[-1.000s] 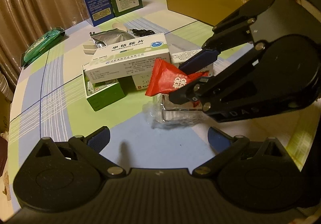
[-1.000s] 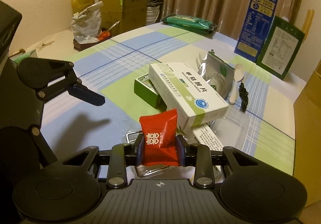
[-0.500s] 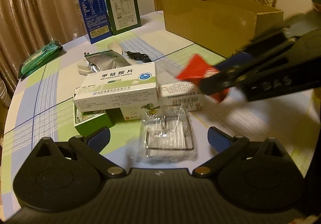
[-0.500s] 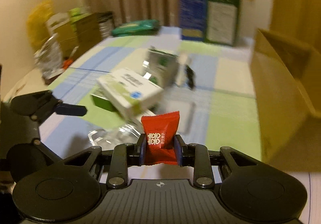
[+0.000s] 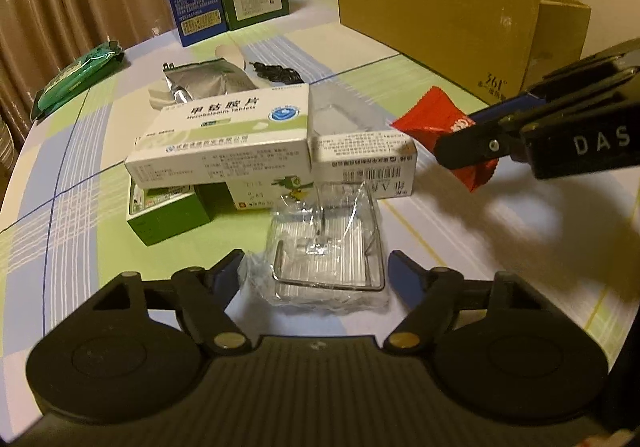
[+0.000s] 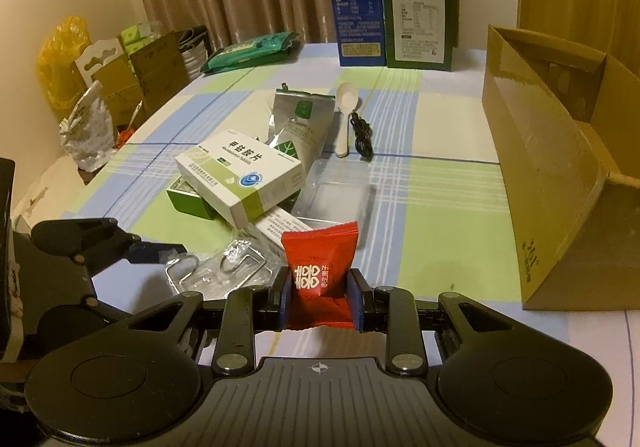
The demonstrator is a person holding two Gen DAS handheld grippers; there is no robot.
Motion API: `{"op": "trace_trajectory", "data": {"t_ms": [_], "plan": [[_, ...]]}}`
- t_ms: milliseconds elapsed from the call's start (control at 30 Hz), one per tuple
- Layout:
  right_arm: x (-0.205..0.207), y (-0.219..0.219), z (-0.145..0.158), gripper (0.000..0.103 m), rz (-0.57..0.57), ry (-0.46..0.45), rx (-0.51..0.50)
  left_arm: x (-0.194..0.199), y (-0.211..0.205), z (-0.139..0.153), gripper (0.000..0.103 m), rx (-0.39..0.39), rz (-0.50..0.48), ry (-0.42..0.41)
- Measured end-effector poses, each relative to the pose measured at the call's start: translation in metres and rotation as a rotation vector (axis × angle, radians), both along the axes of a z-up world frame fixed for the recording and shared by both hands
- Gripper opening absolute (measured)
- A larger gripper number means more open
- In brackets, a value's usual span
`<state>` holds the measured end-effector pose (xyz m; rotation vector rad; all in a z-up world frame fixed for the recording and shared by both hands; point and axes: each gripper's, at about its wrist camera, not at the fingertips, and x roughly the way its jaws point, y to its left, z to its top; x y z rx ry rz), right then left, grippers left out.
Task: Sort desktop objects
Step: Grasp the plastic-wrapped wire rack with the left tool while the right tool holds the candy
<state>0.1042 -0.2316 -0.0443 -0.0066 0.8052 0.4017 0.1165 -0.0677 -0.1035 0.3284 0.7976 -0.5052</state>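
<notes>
Above checked tablecloth [image 6: 440,199], glossy red candy packet [image 6: 319,279].

I have swung my right gripper [image 6: 319,293] with its red candy packet [image 6: 319,267] away from the heap of boxes — a second ago it hung right over the clear plastic pack of metal hooks [image 5: 326,247], and now it sits off toward the cardboard box [image 6: 560,175] at the table's right edge. My left gripper [image 5: 316,267] has crept forward over that plastic pack, which now lies between its jaws — they were spread wide and are closing, not yet pressing on it.
</notes>
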Motion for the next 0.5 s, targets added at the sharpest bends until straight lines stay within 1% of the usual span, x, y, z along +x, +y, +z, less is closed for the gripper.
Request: {"op": "trace_trajectory", "data": {"t_ms": [67, 133, 200, 267, 500], "plan": [[0.0003, -0.0011, 0.0001, 0.026, -0.005, 0.001, 0.003, -0.0004, -0.0002, -0.0005, 0.072, 0.0, 0.005, 0.006], [0.0008, -0.0021, -0.0003, 0.026, -0.011, 0.007, 0.005, 0.0004, -0.0003, -0.0008, 0.067, -0.001, 0.011, 0.011], [0.0019, -0.0026, -0.0005, 0.026, -0.01, 0.018, 0.012, 0.0008, -0.001, -0.0009, 0.06, -0.003, 0.009, 0.02], [0.0014, -0.0021, -0.0005, 0.026, -0.004, 0.022, 0.016, -0.0006, -0.0023, -0.001, 0.056, -0.004, 0.005, 0.021], [0.0016, -0.0018, -0.0007, 0.026, -0.008, 0.022, 0.012, -0.0045, -0.0041, 0.0, 0.05, -0.01, 0.022, 0.034]]}}
